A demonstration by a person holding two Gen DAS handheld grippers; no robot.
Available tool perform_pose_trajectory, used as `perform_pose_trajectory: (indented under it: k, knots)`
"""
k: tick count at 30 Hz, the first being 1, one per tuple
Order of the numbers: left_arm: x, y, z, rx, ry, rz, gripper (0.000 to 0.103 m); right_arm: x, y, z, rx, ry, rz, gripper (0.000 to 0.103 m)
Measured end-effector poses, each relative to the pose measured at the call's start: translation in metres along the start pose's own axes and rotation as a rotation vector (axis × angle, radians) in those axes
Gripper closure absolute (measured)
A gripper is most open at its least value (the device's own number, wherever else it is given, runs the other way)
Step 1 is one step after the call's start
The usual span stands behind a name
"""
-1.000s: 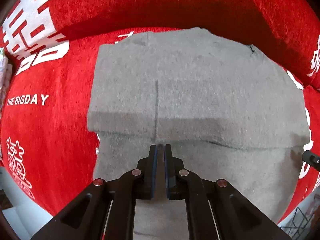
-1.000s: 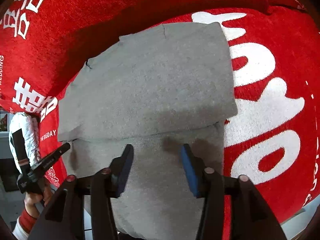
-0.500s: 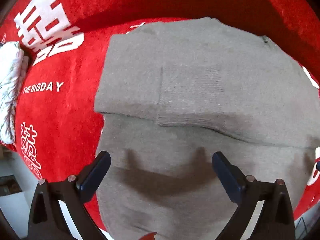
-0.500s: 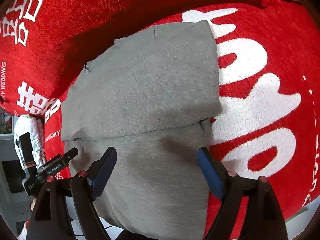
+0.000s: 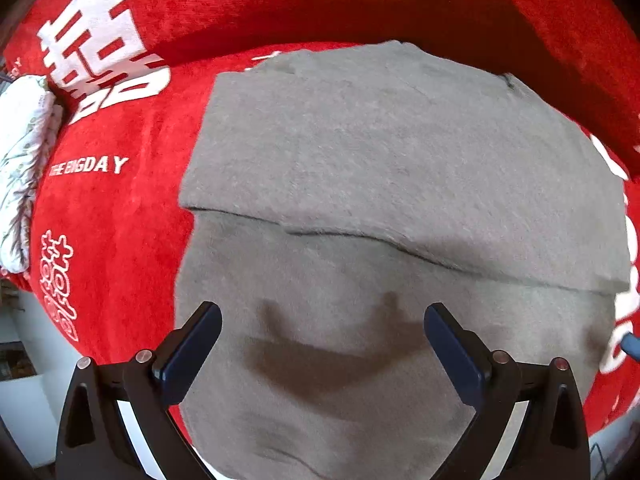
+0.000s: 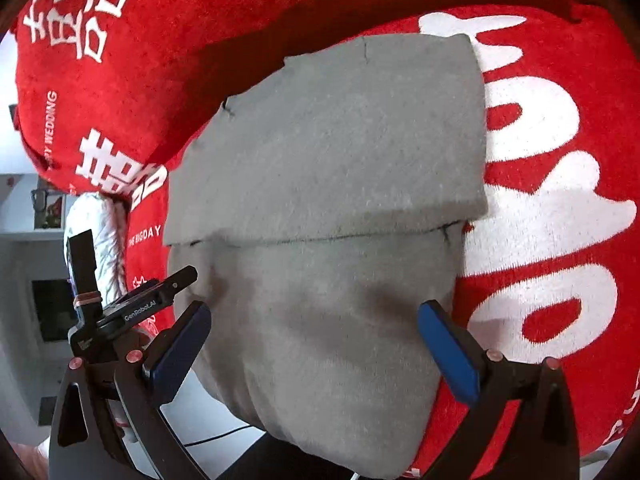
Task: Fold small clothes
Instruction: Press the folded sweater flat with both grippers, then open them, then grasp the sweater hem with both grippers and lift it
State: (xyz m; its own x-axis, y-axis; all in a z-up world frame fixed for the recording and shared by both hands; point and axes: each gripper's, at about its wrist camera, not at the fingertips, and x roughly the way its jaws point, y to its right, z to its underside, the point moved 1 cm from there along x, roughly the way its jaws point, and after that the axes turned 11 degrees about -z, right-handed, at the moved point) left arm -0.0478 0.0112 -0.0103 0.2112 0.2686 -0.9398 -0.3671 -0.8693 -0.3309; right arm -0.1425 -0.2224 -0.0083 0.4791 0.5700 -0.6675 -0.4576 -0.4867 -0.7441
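Left wrist view
Garment: we find a grey knit garment [image 5: 392,184] lying on a red blanket with white lettering [image 5: 116,208], its far part folded toward us over the near part.
Fold edge: it runs across the cloth, ahead of the fingertips.
Left gripper [image 5: 322,320]: we record the jaws spread wide, nothing between them, hovering over the near single layer, where their shadow falls.
Other item: a white patterned bundle [image 5: 24,160] lies at the left margin.

Right wrist view
Garment: the same grey piece [image 6: 340,140]; its near end droops over the front edge of the red blanket [image 6: 560,160].
Right gripper [image 6: 314,318]: jaws spread wide, empty, poised above the near layer.
Left gripper: seen at the left [image 6: 176,280], beside the cloth's left edge; we cannot tell its opening from here.

Assessment
Step in hand: we judge one fold laid and both tools released.
Next move: likely to take the hanging near hem at both corners and carry it up over the folded part, edges kept level.
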Motion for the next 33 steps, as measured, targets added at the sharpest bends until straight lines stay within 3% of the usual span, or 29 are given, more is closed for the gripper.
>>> perform_pose_trajectory:
  k: [12,14,18,21,24,28,30,33]
  knots:
    - [-0.015,-0.022,0.043,-0.069,0.091,0.092,0.002,0.001,0.021,0.027,0.069,-0.019,-0.062,0.0]
    - [-0.015,-0.029,0.048,-0.078,0.077,0.152,0.002,0.001,0.023,0.033,0.085,-0.01,-0.072,0.0]
    - [-0.006,-0.04,0.053,-0.094,0.037,0.195,0.001,0.002,0.023,0.05,0.1,0.004,-0.069,0.0]
    - [0.006,-0.044,0.061,-0.062,-0.007,0.171,0.001,0.003,0.021,0.067,0.114,0.014,-0.067,0.0]
    - [0.008,-0.054,0.077,-0.02,0.012,0.147,0.002,0.006,0.021,0.089,0.14,0.012,-0.06,0.0]
    - [0.017,-0.076,0.106,0.016,-0.019,0.194,0.002,0.007,0.024,0.126,0.163,-0.004,-0.061,0.001]
    - [0.025,-0.088,0.124,0.028,-0.037,0.21,0.002,0.01,0.028,0.143,0.173,-0.022,-0.064,0.017]
    - [0.038,-0.103,0.155,0.046,-0.077,0.23,0.002,0.016,0.041,0.174,0.214,-0.06,-0.058,0.023]
